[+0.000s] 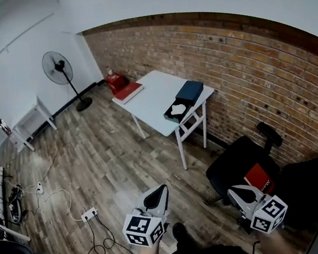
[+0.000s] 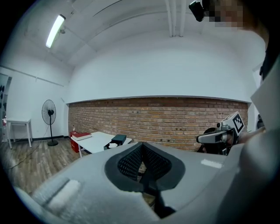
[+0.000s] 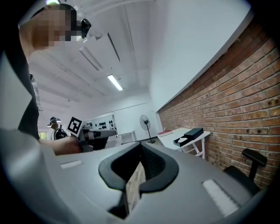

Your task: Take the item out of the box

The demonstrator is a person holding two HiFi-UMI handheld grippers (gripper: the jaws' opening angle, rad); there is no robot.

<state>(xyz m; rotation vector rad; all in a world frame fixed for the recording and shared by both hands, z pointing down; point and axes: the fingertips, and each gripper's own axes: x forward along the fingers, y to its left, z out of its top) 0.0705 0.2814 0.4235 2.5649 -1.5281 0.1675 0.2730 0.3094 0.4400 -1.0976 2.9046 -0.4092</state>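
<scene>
An open black box [image 1: 174, 116] lies at the right end of a white table [image 1: 152, 98]. A white item [image 1: 178, 110] rests inside it, and its dark lid [image 1: 190, 91] lies just beyond. The box [image 2: 113, 145] shows small and far off in the left gripper view, and so does the box [image 3: 183, 141] in the right gripper view. My left gripper [image 1: 156, 198] and right gripper [image 1: 240, 195] hang low near my body, well short of the table. Both have their jaws together, with nothing between them. From their own cameras the left gripper [image 2: 142, 153] and right gripper [image 3: 141, 159] face the room.
A red book [image 1: 128, 92] lies on the table's far end, and a red case [image 1: 115, 81] stands on the floor behind it. A black office chair [image 1: 241, 164] sits between me and the brick wall. A fan [image 1: 58, 67], a small white table [image 1: 28, 122] and a power strip [image 1: 89, 214] with cables are at the left.
</scene>
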